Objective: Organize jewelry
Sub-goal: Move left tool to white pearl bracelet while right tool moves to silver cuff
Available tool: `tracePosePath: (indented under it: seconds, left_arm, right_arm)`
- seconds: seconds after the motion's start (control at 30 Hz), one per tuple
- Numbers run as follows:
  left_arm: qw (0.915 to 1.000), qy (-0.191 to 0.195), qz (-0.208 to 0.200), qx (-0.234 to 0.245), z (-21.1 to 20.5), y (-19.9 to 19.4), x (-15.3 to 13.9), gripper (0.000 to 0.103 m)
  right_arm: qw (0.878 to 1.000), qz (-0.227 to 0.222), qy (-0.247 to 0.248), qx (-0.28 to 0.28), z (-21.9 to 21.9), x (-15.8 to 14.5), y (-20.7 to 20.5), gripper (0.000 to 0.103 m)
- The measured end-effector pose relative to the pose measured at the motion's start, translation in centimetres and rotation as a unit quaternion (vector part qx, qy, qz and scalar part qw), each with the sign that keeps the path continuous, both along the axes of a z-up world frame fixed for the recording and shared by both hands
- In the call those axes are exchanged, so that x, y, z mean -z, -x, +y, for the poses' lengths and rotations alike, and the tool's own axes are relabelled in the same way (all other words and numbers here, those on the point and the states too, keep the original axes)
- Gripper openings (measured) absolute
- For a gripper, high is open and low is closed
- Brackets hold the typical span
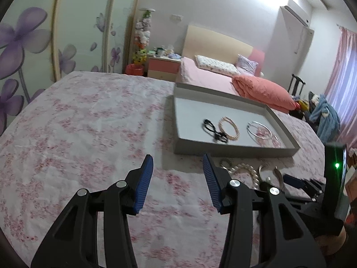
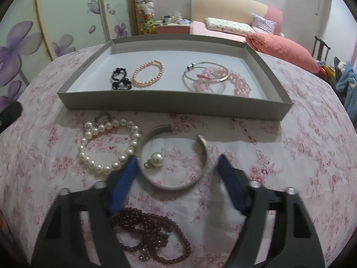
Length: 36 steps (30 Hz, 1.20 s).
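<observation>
Roughly half of the jewellery is seen already sorted into the shallow grey cardboard tray (image 2: 174, 106), which lies just ahead of both tools on a worktop covered by a pink floral cloth (image 2: 279, 156). Inside the tray, from the left, a black beaded bracelet (image 2: 120, 79), a pink pearl bracelet (image 2: 148, 73), a thin silver bangle (image 2: 206, 72) and a pink chunky-link bracelet (image 2: 241, 84) are laid out; a further clear or pale pink piece under the bangle cannot be made out. Still left on the cloth between tray and tools are a white pearl bracelet (image 2: 109, 146), a small silver ring (image 2: 101, 117) just beyond it, a wide silver cuff bangle (image 2: 178, 163) with a single pearl pendant (image 2: 156, 159) lying inside its curve, and a dark red bead necklace (image 2: 154, 234) heaped beneath the right tool. The right tool (image 2: 177, 173) is shown with its blue-padded jaws apart and straddling the near arc of the cuff, neither pad visibly pressed on it, so the cuff is judged the next piece to be lifted. The left tool (image 1: 177, 176) is held spread and empty over bare cloth, the loose pieces to its right. About five items are judged still to be moved.
</observation>
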<state>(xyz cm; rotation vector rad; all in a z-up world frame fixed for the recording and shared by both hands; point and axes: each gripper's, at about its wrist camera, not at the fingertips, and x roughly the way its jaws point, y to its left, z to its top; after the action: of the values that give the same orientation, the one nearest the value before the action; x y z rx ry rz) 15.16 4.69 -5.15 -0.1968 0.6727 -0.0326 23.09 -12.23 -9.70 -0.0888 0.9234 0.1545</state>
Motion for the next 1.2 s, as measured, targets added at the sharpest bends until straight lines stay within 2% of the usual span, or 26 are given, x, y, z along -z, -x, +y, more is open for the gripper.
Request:
tracePosePath:
  seconds: [0.13,0.37,0.47,0.57,0.6,0.73,0.9,1.2]
  left_arm:
    - [0.9993,-0.005,0.016,0.032,-1.8,-0.3,0.5,0.053]
    - [0.9939,-0.024,0.064,0.086,-6.1,-1.9,2.5,0.053]
    - [0.9918,-0.037,0.079,0.094,-7.5,-2.8,3.1,0.053]
    - [0.9897,-0.051,0.095,0.094,-8.4,-3.7,3.8,0.046]
    - [0.9887,-0.059,0.101,0.094,-8.6,-3.9,4.1,0.04]
    - [0.9859,-0.088,0.106,0.095,-8.5,-3.9,4.5,0.032]
    - [0.9836,-0.118,0.104,0.089,-6.7,-3.4,4.5,0.032]
    - [0.9851,-0.094,0.099,0.105,-5.5,-2.7,4.2,0.032]
  right_arm:
    - [1.0,0.001,-0.008,0.005,-1.7,0.0,0.0,0.064]
    - [1.0,0.003,-0.013,0.017,-3.3,0.1,-0.1,0.064]
    - [1.0,0.003,-0.013,0.016,-3.2,0.1,-0.1,0.064]
    - [1.0,0.003,-0.013,0.015,-3.3,0.1,-0.1,0.064]
    - [1.0,0.003,-0.013,0.014,-3.3,0.1,-0.1,0.064]
    - [1.0,0.003,-0.012,0.004,-3.3,0.1,0.0,0.064]
    - [1.0,0.003,-0.012,-0.003,-3.2,0.1,0.0,0.064]
    - [1.0,0.004,-0.011,-0.005,-3.1,0.1,0.0,0.066]
